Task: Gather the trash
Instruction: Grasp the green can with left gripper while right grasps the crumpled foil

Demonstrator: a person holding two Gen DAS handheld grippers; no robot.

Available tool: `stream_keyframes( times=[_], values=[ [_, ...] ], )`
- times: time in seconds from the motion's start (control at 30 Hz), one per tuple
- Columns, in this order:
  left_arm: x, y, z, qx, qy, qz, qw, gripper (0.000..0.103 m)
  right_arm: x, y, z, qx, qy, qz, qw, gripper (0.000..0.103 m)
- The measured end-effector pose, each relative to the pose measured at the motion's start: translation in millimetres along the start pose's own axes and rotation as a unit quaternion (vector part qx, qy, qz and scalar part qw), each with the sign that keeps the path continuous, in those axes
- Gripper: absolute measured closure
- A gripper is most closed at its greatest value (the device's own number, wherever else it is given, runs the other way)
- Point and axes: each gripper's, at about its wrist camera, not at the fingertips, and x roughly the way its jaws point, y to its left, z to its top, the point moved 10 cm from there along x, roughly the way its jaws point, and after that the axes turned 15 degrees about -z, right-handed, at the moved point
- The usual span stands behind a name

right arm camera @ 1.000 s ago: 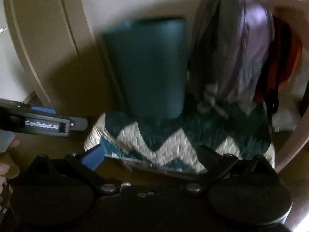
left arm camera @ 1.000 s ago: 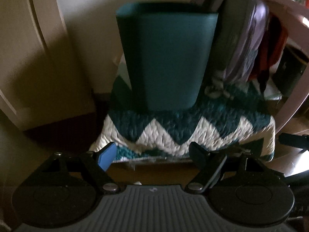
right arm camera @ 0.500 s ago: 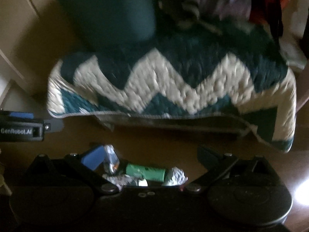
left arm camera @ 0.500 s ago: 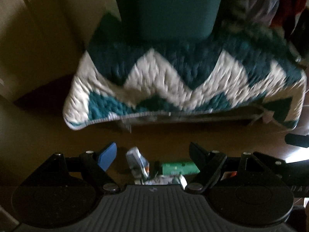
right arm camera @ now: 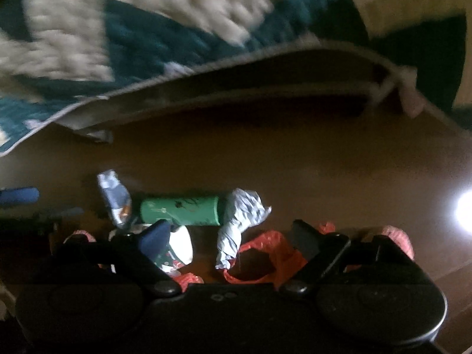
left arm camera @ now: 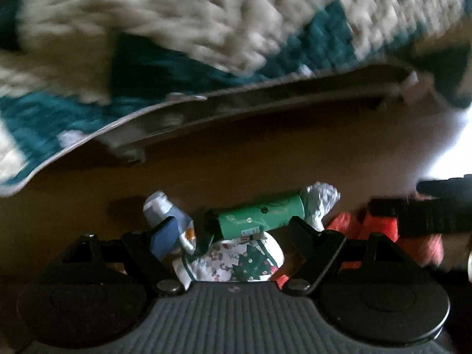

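Trash lies on the brown floor below both grippers. In the left wrist view I see a green wrapper tube [left arm camera: 261,216], a crumpled silver foil [left arm camera: 320,200], a blue-silver wrapper [left arm camera: 165,209], a white printed wrapper [left arm camera: 236,261] and a red plastic bag [left arm camera: 380,227]. My left gripper [left arm camera: 231,230] is open just above the green tube. In the right wrist view the green tube [right arm camera: 180,211], foil [right arm camera: 239,221], blue-silver wrapper [right arm camera: 113,196] and red bag [right arm camera: 265,259] show. My right gripper [right arm camera: 227,236] is open and empty over the foil and bag.
A teal and white zigzag quilt [left arm camera: 177,29] hangs over a low seat edge just beyond the trash; it also shows in the right wrist view [right arm camera: 147,23]. The right gripper's black body [left arm camera: 436,212] shows at the right of the left wrist view. A bright glare [right arm camera: 464,209] lies on the floor.
Both views have tilted down from the teal bin and quilt to the floor. The trash pile has come closer between the fingers. Both grippers stay open.
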Motion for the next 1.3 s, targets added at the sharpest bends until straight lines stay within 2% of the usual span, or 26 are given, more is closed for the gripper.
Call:
stream_keyframes(
  times=[0.17,0.33,0.57,0.8,0.93,1.03,1.13,1.2,1.23,1.3],
  values=[
    [51,-10,-4,0.085,0.046,-0.001,0.9953,0.021,48,-12,-3,0.079,0.054,0.014,0.995,0.019],
    [96,-15,-11,0.162,0.074,0.001,0.9840,0.021,89,-10,-8,0.129,0.097,0.023,0.987,0.022],
    [147,-14,-9,0.208,0.092,-0.019,0.9735,0.021,134,-7,-9,0.191,0.124,0.027,0.973,0.029],
    [186,-16,-13,0.248,0.113,-0.050,0.9608,0.021,165,6,-6,0.201,0.137,0.015,0.970,0.036],
    [201,-18,-23,0.275,0.120,-0.055,0.9525,0.021,180,6,-5,0.207,0.144,0.004,0.968,0.047],
    [210,-13,-26,0.267,0.126,-0.057,0.9538,0.021,185,9,-3,0.200,0.144,0.001,0.969,0.058],
    [214,-10,-24,0.258,0.123,-0.058,0.9566,0.023,188,9,-2,0.198,0.141,-0.003,0.970,0.060],
    [216,-9,-22,0.254,0.122,-0.059,0.9576,0.028,190,10,0,0.199,0.141,-0.003,0.970,0.061],
    [217,-9,-22,0.252,0.123,-0.059,0.9580,0.034,191,10,0,0.198,0.141,-0.003,0.970,0.061],
    [219,-7,-21,0.249,0.123,-0.058,0.9589,0.037,191,10,-1,0.196,0.140,-0.005,0.970,0.062]
  ],
)
